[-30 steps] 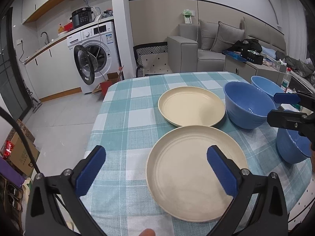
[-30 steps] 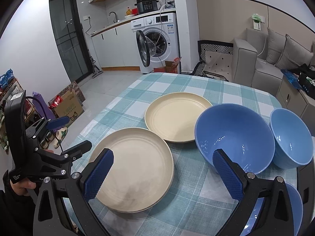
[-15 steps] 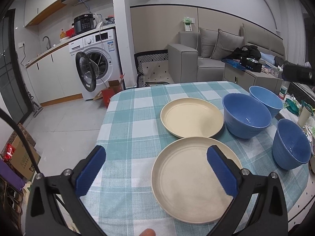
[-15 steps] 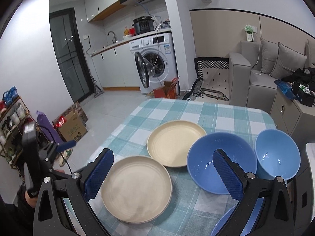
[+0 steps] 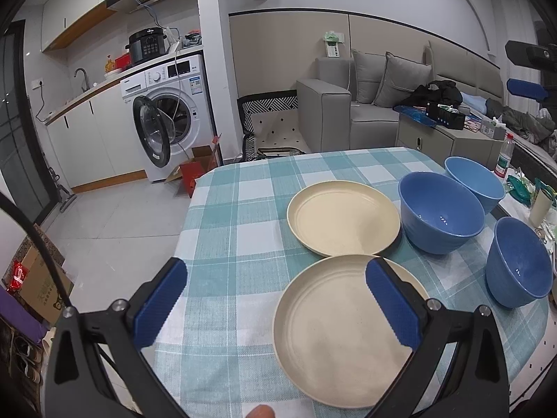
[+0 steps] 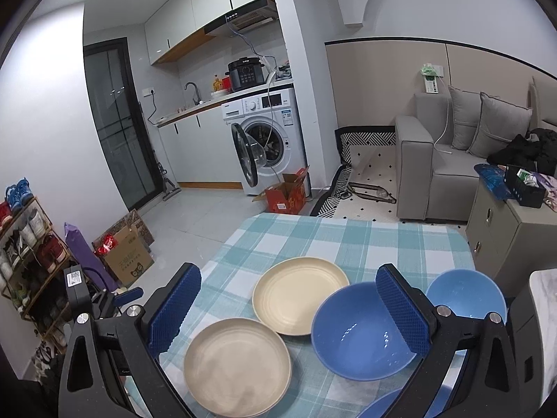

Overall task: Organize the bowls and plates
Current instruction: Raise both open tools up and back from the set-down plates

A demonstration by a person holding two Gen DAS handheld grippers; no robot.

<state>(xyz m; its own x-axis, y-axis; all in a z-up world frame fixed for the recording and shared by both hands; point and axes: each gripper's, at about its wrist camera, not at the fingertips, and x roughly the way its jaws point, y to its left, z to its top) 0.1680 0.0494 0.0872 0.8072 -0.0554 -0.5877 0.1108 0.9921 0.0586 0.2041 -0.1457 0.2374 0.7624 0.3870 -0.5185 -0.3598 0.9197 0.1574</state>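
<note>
The tabletop (image 5: 243,230) is wearing a blue and white checked cloth, and it is lying under both claws. Two cream plates are sitting on it. The near plate (image 5: 334,334) is lying just under the left claw (image 5: 275,304), whose blue fingers (image 5: 160,301) are spread wide and holding nothing. The far plate (image 5: 343,217) is sitting just ahead of it, rims almost touching. The big bowl (image 6: 362,334) is sitting below the right claw (image 6: 290,310), which is also spread wide and empty. Two small bowls are sitting to the right: the far bowl (image 5: 475,177) behind the big one, the near bowl (image 5: 518,266) by the tabletop edge.
</note>
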